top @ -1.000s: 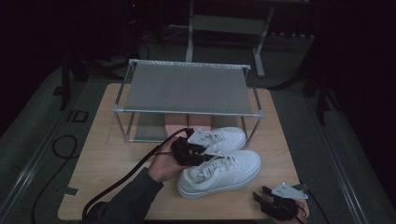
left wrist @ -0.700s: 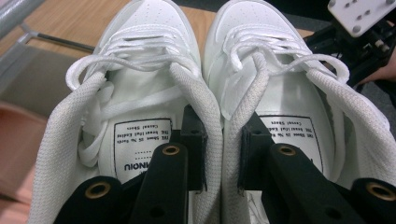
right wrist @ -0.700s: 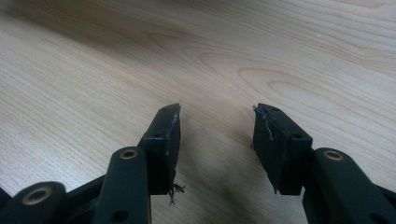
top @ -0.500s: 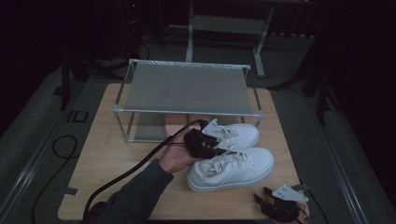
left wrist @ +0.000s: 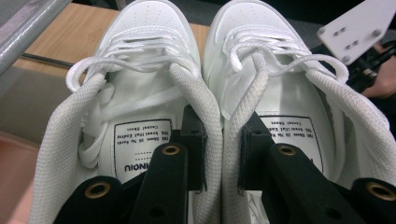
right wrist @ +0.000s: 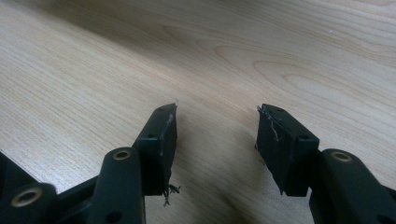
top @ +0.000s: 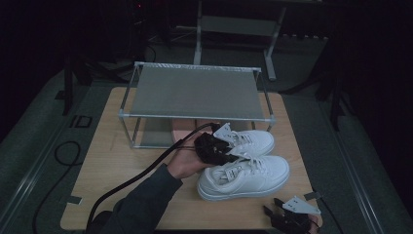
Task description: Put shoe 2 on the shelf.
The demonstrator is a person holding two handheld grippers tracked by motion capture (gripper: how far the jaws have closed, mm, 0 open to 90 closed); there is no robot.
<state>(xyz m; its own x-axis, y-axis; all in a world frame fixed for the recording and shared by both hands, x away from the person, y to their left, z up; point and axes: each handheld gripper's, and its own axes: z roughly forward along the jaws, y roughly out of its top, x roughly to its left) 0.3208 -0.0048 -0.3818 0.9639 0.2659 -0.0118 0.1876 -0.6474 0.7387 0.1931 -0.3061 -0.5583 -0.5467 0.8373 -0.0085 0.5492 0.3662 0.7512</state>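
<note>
**Pair of white sneakers pinched together beside a wire shelf**

The left gripper is clenched on the touching inner collars of two white sneakers, one jaw inside each shoe. Their toes point straight away from it, long axes side by side. They sit on the wooden table, not yet under or on the shelf. The right gripper rests spread apart, grasping nothing.

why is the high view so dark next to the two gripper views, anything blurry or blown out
High view: dim overall, black beyond the table, yet the white sneakers stay readable. Left gripper view: bright and even, laces and insole print sharp, the left claw near the lens slightly soft. Right gripper view: well lit wood grain, soft shadow under the right claw, no glare.
</note>
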